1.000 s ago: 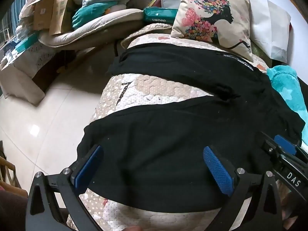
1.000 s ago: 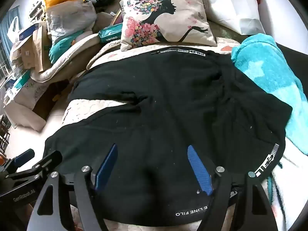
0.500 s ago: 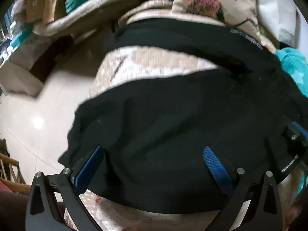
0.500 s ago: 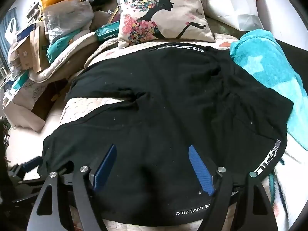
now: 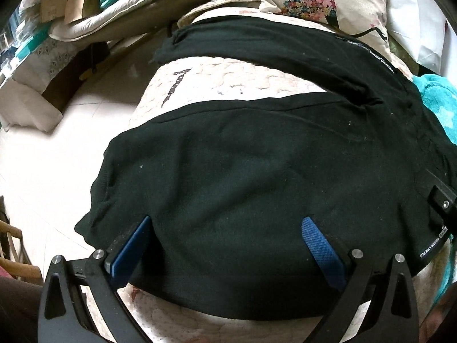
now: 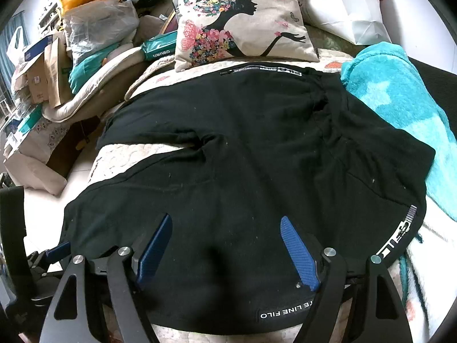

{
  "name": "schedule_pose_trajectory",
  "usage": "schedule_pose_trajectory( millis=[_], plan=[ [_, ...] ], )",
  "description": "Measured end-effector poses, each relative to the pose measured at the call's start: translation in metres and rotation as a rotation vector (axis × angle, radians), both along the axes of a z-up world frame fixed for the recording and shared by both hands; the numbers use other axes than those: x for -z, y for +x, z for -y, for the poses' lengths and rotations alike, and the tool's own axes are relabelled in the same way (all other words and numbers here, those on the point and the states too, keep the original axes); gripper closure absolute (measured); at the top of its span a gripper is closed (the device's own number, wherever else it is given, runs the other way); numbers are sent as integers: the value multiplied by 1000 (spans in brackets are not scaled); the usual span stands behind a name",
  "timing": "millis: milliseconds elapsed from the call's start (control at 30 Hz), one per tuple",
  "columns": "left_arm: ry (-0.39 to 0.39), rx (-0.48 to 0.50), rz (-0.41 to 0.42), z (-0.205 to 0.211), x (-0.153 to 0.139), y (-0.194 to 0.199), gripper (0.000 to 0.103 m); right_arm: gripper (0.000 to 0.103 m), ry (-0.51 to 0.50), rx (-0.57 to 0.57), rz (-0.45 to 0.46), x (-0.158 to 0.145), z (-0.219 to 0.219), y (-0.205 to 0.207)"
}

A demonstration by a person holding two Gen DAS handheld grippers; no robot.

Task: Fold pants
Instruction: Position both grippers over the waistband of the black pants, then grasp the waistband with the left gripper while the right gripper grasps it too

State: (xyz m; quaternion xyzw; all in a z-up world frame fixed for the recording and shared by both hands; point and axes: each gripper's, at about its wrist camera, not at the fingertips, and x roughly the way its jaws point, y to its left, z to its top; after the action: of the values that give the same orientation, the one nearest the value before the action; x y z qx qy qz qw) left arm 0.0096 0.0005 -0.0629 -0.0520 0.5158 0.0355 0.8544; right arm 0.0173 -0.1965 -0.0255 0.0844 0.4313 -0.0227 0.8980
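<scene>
Black track pants (image 6: 242,171) are lying spread flat across a quilted cream bed cover (image 5: 228,85), both legs splayed apart in a V with a wedge of quilt showing between them. The near leg is running along the front edge of the bed, its cuff end drooping over the left edge toward the tiled floor (image 5: 42,157); the far leg is stretching toward the head of the bed, just below a floral silhouette cushion (image 6: 240,20). The waistband end, with its white lettered label, is sitting at the right side of the bed, touching a turquoise star-print blanket (image 6: 400,91).

The left gripper (image 5: 225,245) is hovering low over the near leg toward its cuff end, blue pads spread wide, nothing between them. The right gripper (image 6: 225,245) is poised over the same leg nearer the waistband, its jaws likewise wide apart and empty, the printed hem label lying just under them at the front edge.

By the look of it, the folding is barely beginning: no crease is made, no leg is laid over the other, and the garment is only arranged flat. Both tongs appear to be lining up to pinch the near edge, probably so that the near leg can be carried over onto the far one; the lengthwise fold and the later halving all seem to be left to do.

Beyond the bed's left edge, cardboard boxes (image 6: 40,68), plastic bags (image 6: 97,25) and a pale cushion pad (image 5: 137,8) are piling up on the floor.
</scene>
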Motion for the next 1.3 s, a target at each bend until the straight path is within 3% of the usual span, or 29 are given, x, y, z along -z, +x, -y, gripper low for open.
schedule_pose_trajectory(
  millis=[267, 733, 1300],
  plan=[
    [-4, -9, 32, 0, -1, -1, 0, 19, 44, 22, -28, 9, 5, 1],
    [-18, -42, -9, 1, -2, 7, 0, 19, 131, 69, -60, 23, 22, 15],
    [-10, -30, 15, 2, 0, 0, 0, 18, 136, 67, -62, 24, 21, 18]
  ],
)
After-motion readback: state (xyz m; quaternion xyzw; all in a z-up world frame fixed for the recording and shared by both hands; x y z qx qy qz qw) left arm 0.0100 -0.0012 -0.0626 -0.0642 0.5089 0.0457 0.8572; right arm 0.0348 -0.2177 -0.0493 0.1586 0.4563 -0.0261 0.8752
